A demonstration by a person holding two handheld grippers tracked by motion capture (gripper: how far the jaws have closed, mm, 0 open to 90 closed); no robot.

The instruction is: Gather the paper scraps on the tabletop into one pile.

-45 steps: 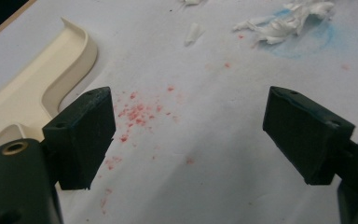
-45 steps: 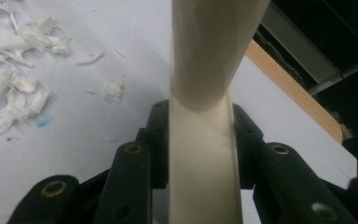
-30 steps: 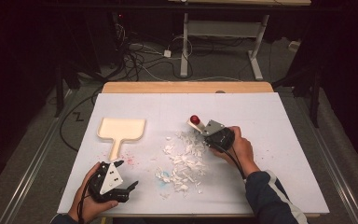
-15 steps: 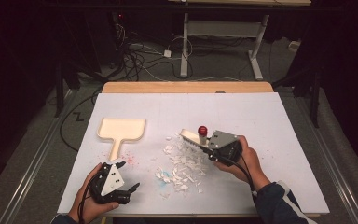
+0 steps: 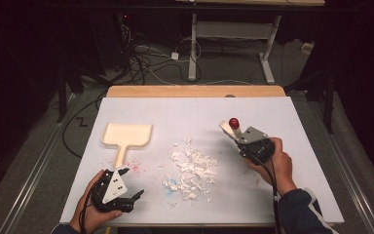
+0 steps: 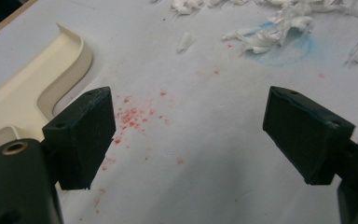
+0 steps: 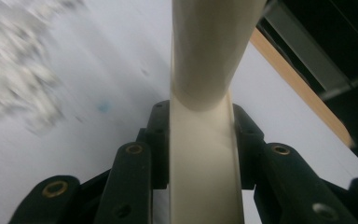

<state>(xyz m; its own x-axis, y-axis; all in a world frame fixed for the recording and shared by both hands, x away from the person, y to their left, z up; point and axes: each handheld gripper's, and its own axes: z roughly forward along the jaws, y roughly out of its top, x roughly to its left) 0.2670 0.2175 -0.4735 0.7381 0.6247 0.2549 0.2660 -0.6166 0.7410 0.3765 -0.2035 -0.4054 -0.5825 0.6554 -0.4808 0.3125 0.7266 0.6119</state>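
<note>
Between the jaws of our right hand-held gripper point(image 5: 235, 135), clamped tight, sits the cream brush point(image 7: 205, 140); we have drawn it back toward the tabletop's right edge, off the paper scraps point(image 5: 194, 168) mid-tabletop. Our left hand-held gripper point(image 5: 129, 184) waits agape near the dustpan point(image 5: 126, 136); sweeping remains.

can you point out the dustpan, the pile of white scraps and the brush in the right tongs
dustpan point(image 5: 126, 134): high view, on the flat inside of its tray.
pile of white scraps point(image 5: 193, 168): high view, middle of the heap.
brush point(image 7: 204, 154): right gripper view, on the cream handle clamped between the jaws.
</note>
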